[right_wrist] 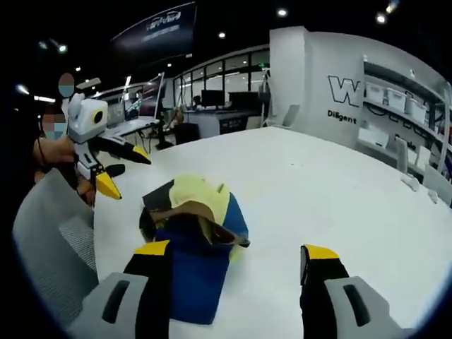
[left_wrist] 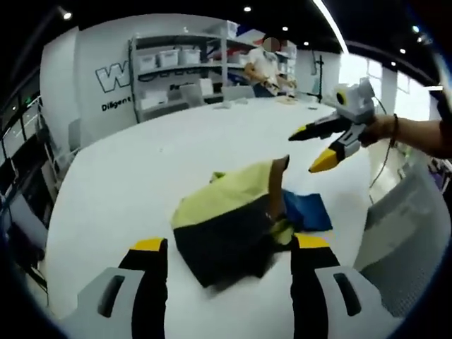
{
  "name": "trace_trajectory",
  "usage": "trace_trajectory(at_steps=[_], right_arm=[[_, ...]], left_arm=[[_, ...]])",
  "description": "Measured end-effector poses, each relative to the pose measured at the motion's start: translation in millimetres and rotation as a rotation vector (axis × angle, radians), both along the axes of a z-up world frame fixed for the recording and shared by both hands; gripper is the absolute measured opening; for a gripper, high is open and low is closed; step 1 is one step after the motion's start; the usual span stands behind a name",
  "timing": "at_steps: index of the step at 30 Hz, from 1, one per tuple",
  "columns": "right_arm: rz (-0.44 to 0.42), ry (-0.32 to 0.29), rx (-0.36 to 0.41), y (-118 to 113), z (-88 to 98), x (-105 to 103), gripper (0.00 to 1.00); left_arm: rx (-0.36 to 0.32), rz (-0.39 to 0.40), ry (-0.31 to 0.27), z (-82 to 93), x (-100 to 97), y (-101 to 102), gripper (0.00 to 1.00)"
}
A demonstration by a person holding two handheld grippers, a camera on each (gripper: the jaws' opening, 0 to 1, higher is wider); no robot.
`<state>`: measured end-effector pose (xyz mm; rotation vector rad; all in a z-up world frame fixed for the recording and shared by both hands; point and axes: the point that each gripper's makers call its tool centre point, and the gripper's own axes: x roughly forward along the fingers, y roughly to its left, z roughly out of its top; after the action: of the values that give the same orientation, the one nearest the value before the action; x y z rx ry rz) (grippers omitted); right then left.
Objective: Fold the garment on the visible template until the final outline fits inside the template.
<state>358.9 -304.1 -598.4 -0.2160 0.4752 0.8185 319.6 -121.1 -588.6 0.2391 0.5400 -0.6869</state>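
Both hand-held grippers, left [left_wrist: 229, 256] and right [right_wrist: 233, 261], are wide open over the bunched garment [left_wrist: 226, 219] (blue template [left_wrist: 309, 210] under it): I'd grab opposite edges, flatten it first.

Soft matt cloth garment [left_wrist: 226, 219] on smooth white table [left_wrist: 141, 176]

1 garment [left_wrist: 226, 219], 1 white table [left_wrist: 141, 176], 2 hand-held grippers, 1 grey chair [right_wrist: 49, 226], 1 shelving unit [left_wrist: 176, 67].

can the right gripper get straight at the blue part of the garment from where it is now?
Probably yes. The right gripper is open, jaws straddling the garment, and the blue part lies bare between them. The left gripper hangs off to the side, clear of the path.
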Motion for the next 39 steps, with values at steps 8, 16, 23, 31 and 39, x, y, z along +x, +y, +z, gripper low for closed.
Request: trace_trajectory(at_steps=[8,16,23,31,39], right_arm=[[0.052,-0.009,0.006,0.1,-12.7,7.4,0.60],[0.105,-0.042,-0.052,1.5,-19.8,15.9,0.48],[0.165,-0.060,-0.113,6.1,-27.8,19.3,0.39],[0.209,-0.106,-0.117,17.9,-22.8,22.5,0.24],[0.254,-0.121,-0.110,23.6,-19.5,20.8,0.11]], left_arm=[[-0.004,-0.057,0.026,-12.3,-3.9,-16.4,0.53],[0.026,-0.093,0.018,-20.5,-0.8,-25.7,0.45],[0.071,-0.125,0.000,-26.3,2.4,-27.8,0.39],[0.084,-0.153,-0.021,-31.4,7.4,-37.1,0.28],[0.124,-0.210,-0.049,-33.6,5.9,-46.9,0.16]])
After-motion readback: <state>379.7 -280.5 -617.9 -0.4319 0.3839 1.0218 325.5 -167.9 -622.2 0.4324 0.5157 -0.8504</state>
